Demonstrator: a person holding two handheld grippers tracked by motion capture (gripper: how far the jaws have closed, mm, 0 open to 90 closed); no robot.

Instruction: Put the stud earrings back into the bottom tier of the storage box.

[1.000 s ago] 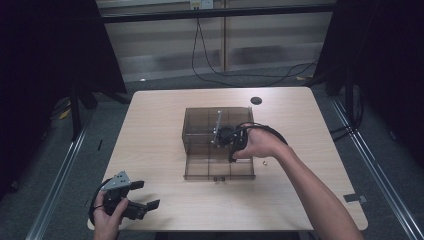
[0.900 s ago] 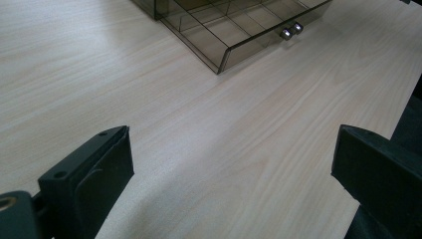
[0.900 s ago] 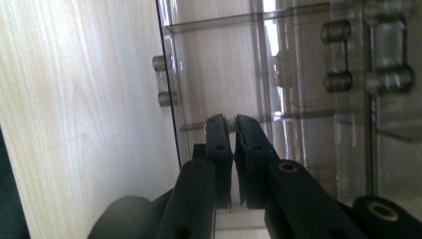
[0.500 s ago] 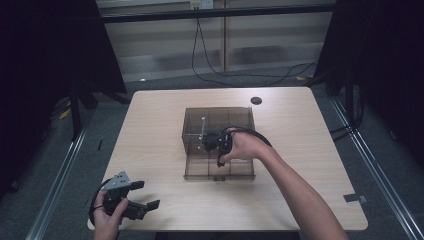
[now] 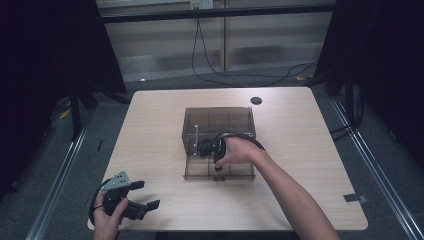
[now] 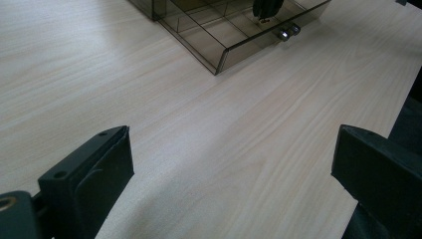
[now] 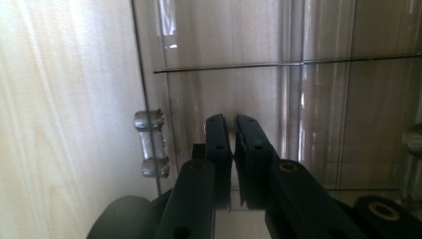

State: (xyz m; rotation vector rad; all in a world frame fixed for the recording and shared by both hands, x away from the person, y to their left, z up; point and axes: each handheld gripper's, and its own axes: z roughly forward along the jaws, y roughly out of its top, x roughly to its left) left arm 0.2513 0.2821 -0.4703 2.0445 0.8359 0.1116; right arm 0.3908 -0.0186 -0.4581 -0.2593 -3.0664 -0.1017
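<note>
A smoky see-through drawer box [image 5: 218, 120] stands mid-table with its drawer [image 5: 197, 170] pulled out toward me. My right gripper [image 5: 218, 169] points down into the drawer just behind its front wall, close to the clear knob [image 5: 218, 178]. In the right gripper view its jaws [image 7: 232, 122] stand shut with nothing seen between them, and the knob [image 7: 152, 149] is to their left. My left gripper [image 5: 145, 195] rests open at the table's near left corner. In the left gripper view it [image 6: 231, 149] faces bare wood toward the drawer [image 6: 219, 47].
A small black round disc [image 5: 256, 100] lies near the table's far edge. Cables trail on the floor behind the table. A piece of tape [image 5: 357, 197] sits by the near right edge. Wide bare wood surrounds the box.
My right hand has come toward me and down, from over the box to the front part of the open drawer. The left hand has stayed put.
</note>
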